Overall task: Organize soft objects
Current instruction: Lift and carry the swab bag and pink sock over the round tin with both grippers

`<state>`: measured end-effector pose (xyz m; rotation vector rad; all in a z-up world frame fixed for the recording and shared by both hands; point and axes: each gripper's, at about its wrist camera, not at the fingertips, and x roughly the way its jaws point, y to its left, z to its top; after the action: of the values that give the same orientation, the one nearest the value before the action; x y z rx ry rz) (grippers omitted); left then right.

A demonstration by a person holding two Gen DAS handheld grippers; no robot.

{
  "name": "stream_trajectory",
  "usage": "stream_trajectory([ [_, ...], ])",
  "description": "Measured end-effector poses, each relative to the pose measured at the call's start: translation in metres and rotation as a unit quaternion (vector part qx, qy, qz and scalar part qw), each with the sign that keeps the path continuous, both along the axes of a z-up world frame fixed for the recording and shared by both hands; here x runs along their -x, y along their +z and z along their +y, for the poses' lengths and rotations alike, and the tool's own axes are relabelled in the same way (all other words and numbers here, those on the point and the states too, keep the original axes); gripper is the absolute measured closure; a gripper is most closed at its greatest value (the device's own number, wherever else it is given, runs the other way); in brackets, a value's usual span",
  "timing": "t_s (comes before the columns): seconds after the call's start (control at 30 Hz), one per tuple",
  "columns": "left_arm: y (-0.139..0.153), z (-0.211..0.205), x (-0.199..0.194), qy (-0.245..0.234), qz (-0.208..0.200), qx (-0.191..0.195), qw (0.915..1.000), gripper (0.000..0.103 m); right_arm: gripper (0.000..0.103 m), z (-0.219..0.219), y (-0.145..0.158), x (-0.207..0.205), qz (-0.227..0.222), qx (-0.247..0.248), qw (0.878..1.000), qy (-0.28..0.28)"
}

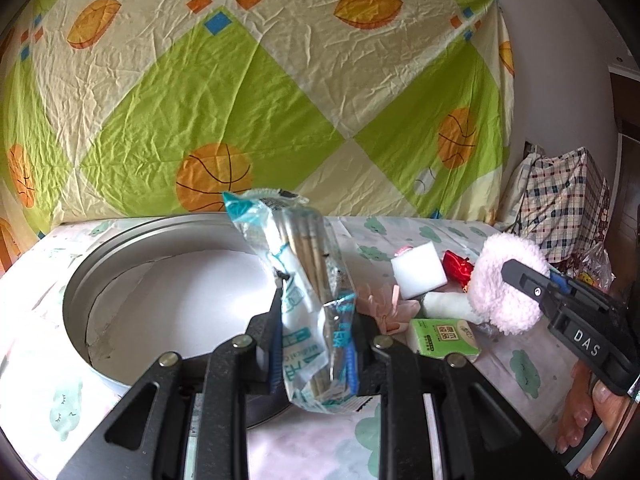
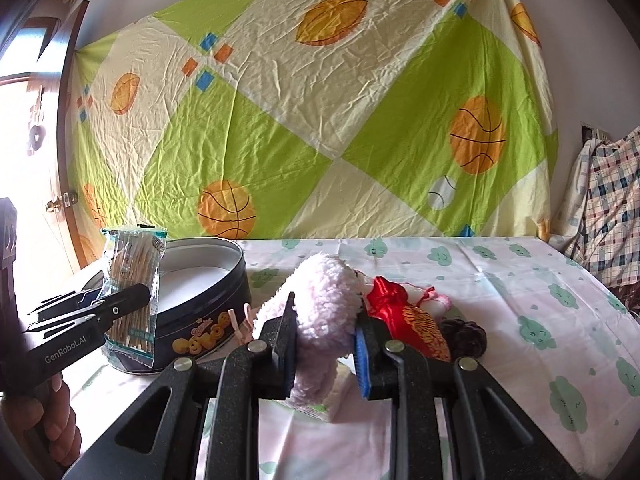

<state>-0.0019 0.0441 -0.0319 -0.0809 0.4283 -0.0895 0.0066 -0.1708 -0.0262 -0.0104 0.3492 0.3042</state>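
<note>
Cloth printed with small green clouds covers the table (image 2: 500, 280), and behind it a creased sheet (image 1: 248, 92) of green and cream squares with orange basketballs hangs down the wall. A checked bag (image 1: 560, 208) slumps at the table's far right end; in the right wrist view a dark wooden door with a brass knob (image 2: 60, 200) stands at the far left.

A round dark tin (image 2: 212, 316), open and lined white inside, sits on the left part of the table. The left gripper (image 1: 316, 324) pinches a clear packet of cotton swabs (image 1: 308, 292) between its pads, in the air over the tin's near rim. The packet's long axis runs nearly upright, leaning a little to the left at the top, its crimped teal end uppermost and the wooden sticks lying along its length.

The right gripper (image 2: 326, 344) is pressed onto a fluffy pale pink plush piece (image 2: 324, 304), squeezing it at its middle, just above a green tissue pack (image 1: 444, 338). The plush stands roughly on end, its rounded top tipped away from the camera.

Just beside it lie a white sponge block (image 1: 418, 276), a red satin pouch (image 2: 400, 316), a white roll (image 1: 444, 306), a pink ribbon bow (image 1: 384, 308) and a dark scrunchie (image 2: 466, 336), all close together between tin and bare cloth.
</note>
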Motion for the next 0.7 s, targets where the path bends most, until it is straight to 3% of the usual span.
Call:
stream_trajectory([
  [0.7, -0.001, 0.040, 0.010, 0.028, -0.006, 0.009, 0.9995, 0.081, 0.078, 0.051, -0.003, -0.002, 0.003, 0.007, 0.999, 0.038],
])
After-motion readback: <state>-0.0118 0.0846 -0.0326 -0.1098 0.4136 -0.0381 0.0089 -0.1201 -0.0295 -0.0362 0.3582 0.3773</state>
